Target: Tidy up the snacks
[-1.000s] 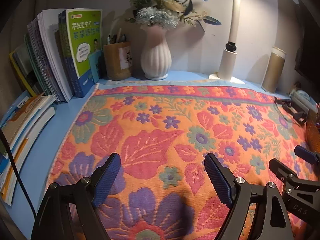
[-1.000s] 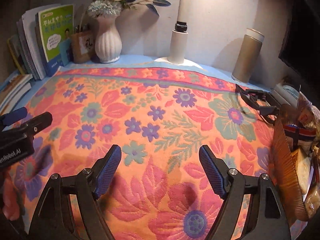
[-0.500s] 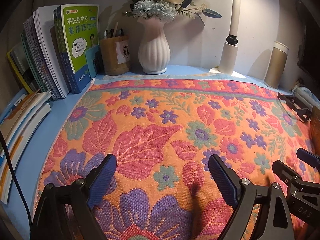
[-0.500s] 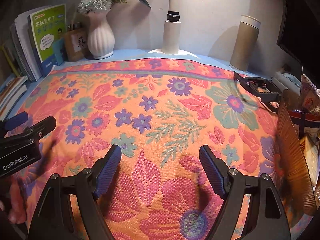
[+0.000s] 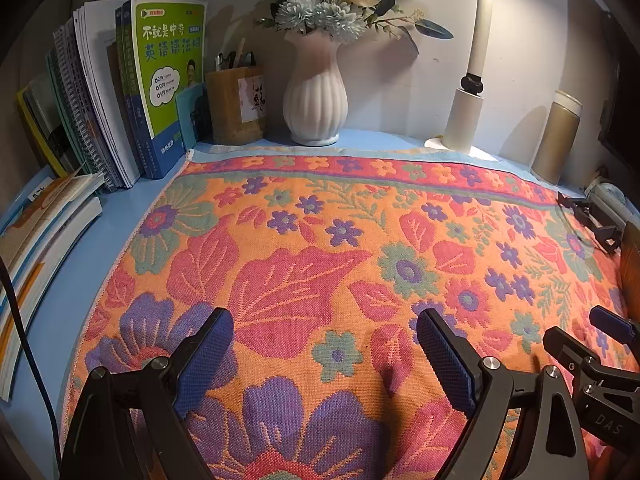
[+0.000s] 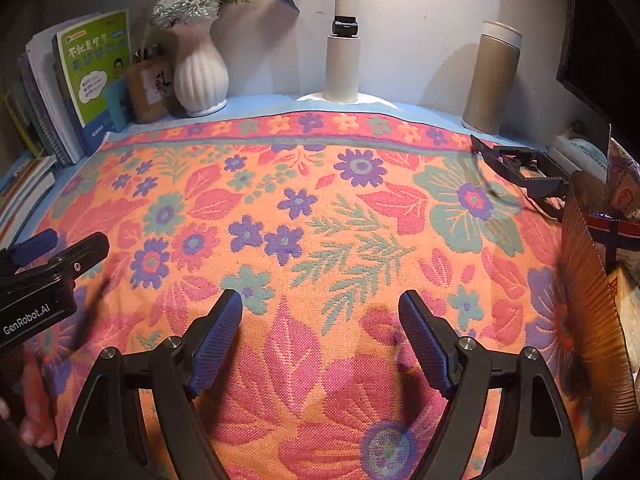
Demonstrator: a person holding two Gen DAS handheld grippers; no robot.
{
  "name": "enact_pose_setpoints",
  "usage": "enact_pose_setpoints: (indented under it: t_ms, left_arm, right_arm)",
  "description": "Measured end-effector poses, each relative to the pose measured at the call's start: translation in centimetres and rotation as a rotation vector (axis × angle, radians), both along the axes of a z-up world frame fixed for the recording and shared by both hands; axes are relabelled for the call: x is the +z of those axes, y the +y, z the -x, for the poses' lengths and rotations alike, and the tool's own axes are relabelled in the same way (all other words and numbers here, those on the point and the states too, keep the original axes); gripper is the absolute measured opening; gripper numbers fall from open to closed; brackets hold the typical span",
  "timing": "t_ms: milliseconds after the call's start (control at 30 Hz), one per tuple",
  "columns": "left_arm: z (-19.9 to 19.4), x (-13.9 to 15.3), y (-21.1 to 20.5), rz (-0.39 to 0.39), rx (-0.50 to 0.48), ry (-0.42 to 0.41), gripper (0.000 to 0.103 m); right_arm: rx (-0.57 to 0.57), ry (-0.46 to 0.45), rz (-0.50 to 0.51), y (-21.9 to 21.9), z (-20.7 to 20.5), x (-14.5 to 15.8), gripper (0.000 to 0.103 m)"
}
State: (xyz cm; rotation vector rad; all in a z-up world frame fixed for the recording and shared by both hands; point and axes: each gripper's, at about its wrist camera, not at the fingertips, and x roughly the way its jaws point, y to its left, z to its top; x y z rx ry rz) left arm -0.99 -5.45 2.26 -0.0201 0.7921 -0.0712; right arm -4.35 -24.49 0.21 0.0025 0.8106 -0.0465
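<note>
Left gripper (image 5: 324, 344) and right gripper (image 6: 320, 330): jaws apart, nothing between them, both above the floral cloth (image 6: 320, 208). Snack packets (image 6: 618, 236) stand in a ribbed brown container (image 6: 592, 300) at the right edge of the right-wrist frame.

Two handheld grippers, both tilted downward with nothing between their fingers.

The left gripper (image 5: 325, 354) has its jaws spread wide, the blue ribbed pads (image 5: 204, 356) facing each other across a clear gap. The right gripper (image 6: 321, 334) also stands apart-jawed, a little narrower, its pads (image 6: 426, 340) bare. Each gripper's tip shows at the edge of the other's view, side by side, near but not touching. Fingers of the person's left hand (image 6: 30, 408) show beneath the left gripper's body.
</note>
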Motion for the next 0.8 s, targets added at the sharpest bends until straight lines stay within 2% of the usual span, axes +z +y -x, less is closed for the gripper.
enact_pose_setpoints:
  t_ms: [800]
  left_arm:
    - [-0.01, -0.14, -0.04, 0.009, 0.003, 0.007, 0.092]
  right_arm:
    - [-0.005, 0.021, 0.004, 0.0, -0.24, -0.39, 0.081]
